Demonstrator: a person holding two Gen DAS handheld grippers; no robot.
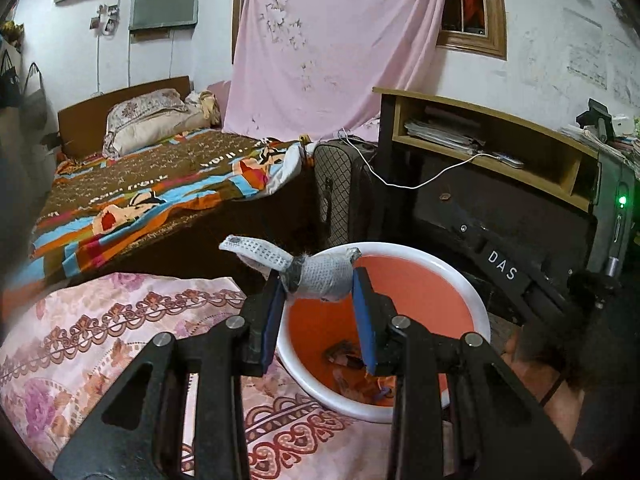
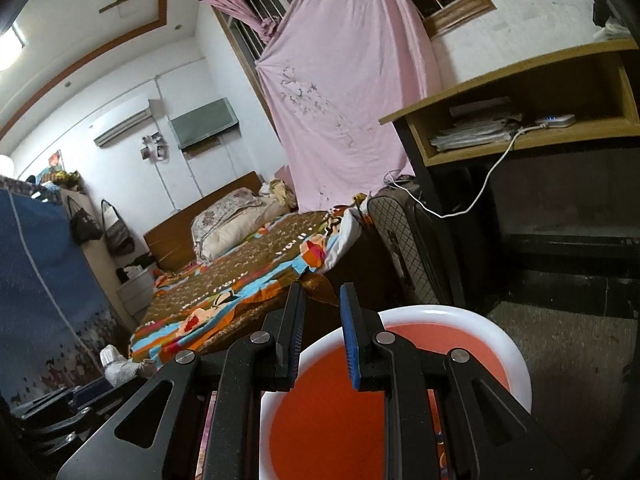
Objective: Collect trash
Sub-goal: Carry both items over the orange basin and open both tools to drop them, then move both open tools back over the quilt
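My left gripper (image 1: 318,280) is shut on a grey wad of woven wrapping (image 1: 328,282), whose loose strip sticks out to the left. It hangs over the orange bin with a white rim (image 1: 478,304). Scraps of brown trash (image 1: 348,360) lie at the bottom of the bin. My right gripper (image 2: 322,292) stands above the same bin (image 2: 518,364), near its left rim. A narrow gap shows between its blue-padded fingers (image 2: 348,332), and nothing is in that gap.
The bin rests against a pink patterned cloth (image 1: 120,340) in the foreground. Behind are a bed with a colourful cover (image 1: 160,184), a quilted suitcase (image 1: 340,188), and a desk shelf (image 1: 500,140) with papers and a white cable (image 1: 420,184). A dark case marked DAS (image 1: 500,264) stands right of the bin.
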